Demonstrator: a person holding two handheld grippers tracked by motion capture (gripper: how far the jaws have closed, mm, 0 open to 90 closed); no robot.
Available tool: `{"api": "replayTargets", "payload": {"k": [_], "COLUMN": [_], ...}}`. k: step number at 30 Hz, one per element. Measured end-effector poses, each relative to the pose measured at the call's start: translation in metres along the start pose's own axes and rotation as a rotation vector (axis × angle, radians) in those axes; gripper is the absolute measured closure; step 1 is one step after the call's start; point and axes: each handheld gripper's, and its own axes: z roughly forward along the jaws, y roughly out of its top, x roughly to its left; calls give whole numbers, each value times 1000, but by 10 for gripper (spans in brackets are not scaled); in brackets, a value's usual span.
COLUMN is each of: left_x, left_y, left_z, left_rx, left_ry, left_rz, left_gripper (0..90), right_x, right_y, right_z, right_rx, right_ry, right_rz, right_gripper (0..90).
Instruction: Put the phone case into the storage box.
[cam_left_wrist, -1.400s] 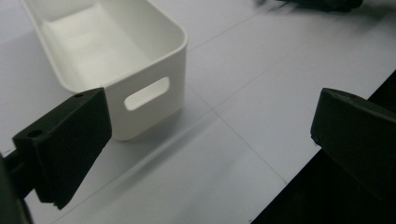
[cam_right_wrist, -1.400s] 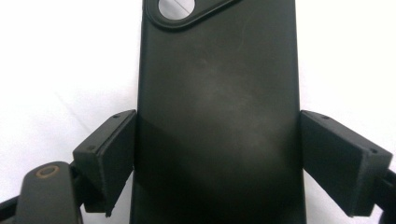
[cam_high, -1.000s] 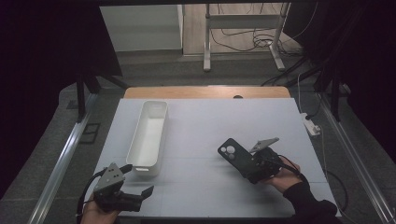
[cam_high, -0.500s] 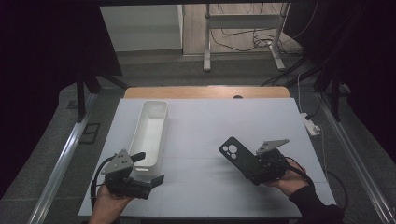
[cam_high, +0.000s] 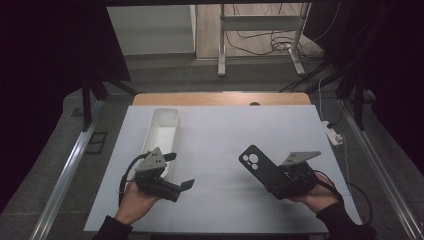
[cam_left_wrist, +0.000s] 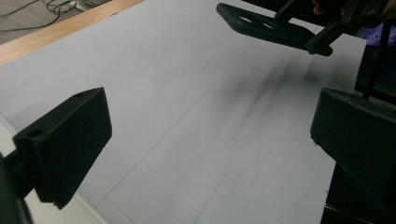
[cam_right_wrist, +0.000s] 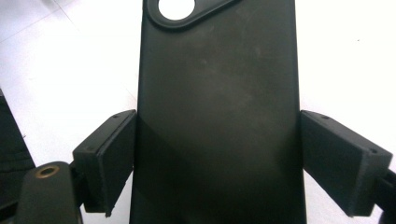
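A black phone case (cam_high: 256, 164) with camera cut-outs hangs tilted above the white table top (cam_high: 225, 135) at the right. My right gripper (cam_high: 278, 178) is shut on its lower end. In the right gripper view both pads press the long sides of the phone case (cam_right_wrist: 219, 93), held by the right gripper (cam_right_wrist: 217, 158). My left gripper (cam_high: 179, 170) is open and empty beside the near end of a long white tray (cam_high: 172, 131), its jaws pointing right. In the left gripper view, the left gripper (cam_left_wrist: 210, 140) frames bare table, with the phone case (cam_left_wrist: 266, 28) far off at the top.
The white tray lies lengthwise on the left half of the table. A wooden strip (cam_high: 220, 98) runs along the far edge. A white power strip (cam_high: 334, 134) lies just off the right edge. Metal rails (cam_high: 70, 165) flank the table.
My left gripper has moved forward from the near left corner to the tray's near end. The right gripper with the case has lifted slightly and otherwise kept its place.
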Motion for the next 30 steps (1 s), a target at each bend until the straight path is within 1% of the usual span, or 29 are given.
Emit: {"api": "replayTargets", "payload": {"k": [2, 9, 11, 12, 13, 18, 21, 23, 26, 27, 30], "left_x": [1, 6, 6, 6, 6, 3, -2, -4, -6, -6, -7], "left_y": [3, 15, 17, 21, 21, 28, 28, 27, 24, 24, 20], "left_z": [4, 21, 24, 29, 29, 40, 42, 42, 42, 42, 42], "left_rx": [5, 10, 9, 8, 8, 3, -2, -4, -12, -12, -7], "left_ry": [1, -34, -41, -53, -53, -75, -92, -94, -107, -107, -119], "left_rz": [14, 44, 52, 60, 60, 73, 75, 80, 65, 65, 70], "left_gripper": [0, 0, 0, 0, 0, 0, 0, 0, 0, 0, 0], "right_x": [0, -1, -1, -1, -1, -1, 1, 1, 3, 3, 8], "right_y": [0, -3, -3, -4, -4, -4, -4, -4, -3, -3, -2], "right_z": [-1, -5, -7, -7, -7, -10, -11, -11, -11, -11, -9], "right_rx": [-2, -20, -24, -27, -27, -42, -49, -56, -64, -64, -69], "right_ry": [1, 1, 3, 4, 4, 14, 22, 32, 43, 43, 66], "right_rz": [3, 6, 10, 9, 9, 10, 8, 2, -1, -1, -15], "right_gripper": [146, 146, 146, 146, 146, 146, 146, 146, 146, 146, 146]}}
